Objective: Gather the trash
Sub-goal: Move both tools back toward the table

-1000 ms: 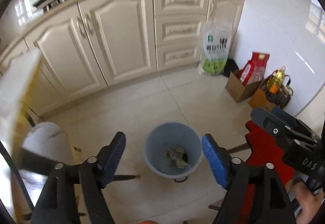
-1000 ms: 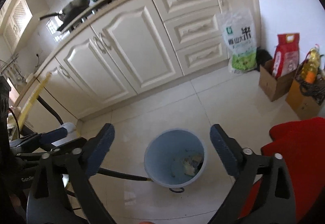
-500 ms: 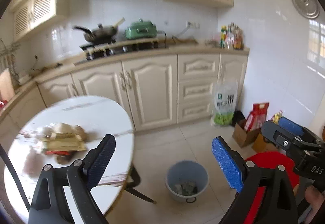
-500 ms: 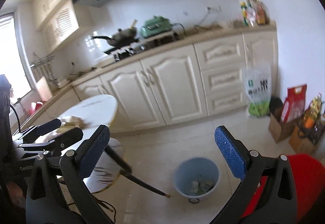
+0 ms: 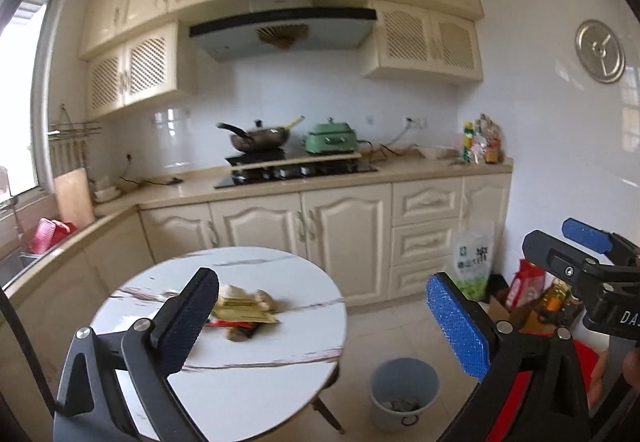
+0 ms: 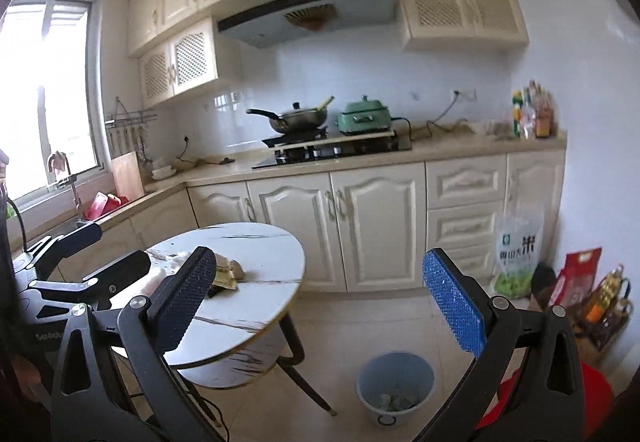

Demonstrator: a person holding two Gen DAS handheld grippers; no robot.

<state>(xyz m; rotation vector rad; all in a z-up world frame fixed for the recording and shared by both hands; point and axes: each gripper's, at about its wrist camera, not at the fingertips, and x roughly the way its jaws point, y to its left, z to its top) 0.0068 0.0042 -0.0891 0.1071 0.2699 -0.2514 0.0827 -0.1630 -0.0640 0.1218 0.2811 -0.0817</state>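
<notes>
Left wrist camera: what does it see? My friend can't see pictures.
The left gripper, its fingers opening and empty, points at a round white marble table bearing a pile of crumpled wrappers. A pale blue plastic bin with some trash sits on the floor beside it, kitchen cabinets behind.

A home kitchen: cream panelled wall and base cabinets (image 5: 344, 242), a grey range hood (image 5: 280, 29) over a black gas hob (image 5: 296, 171) carrying a dark wok (image 5: 260, 137), a beige counter (image 5: 420, 167) with condiment bottles (image 5: 482, 139), white wall tiles, pale floor tiles.
</notes>
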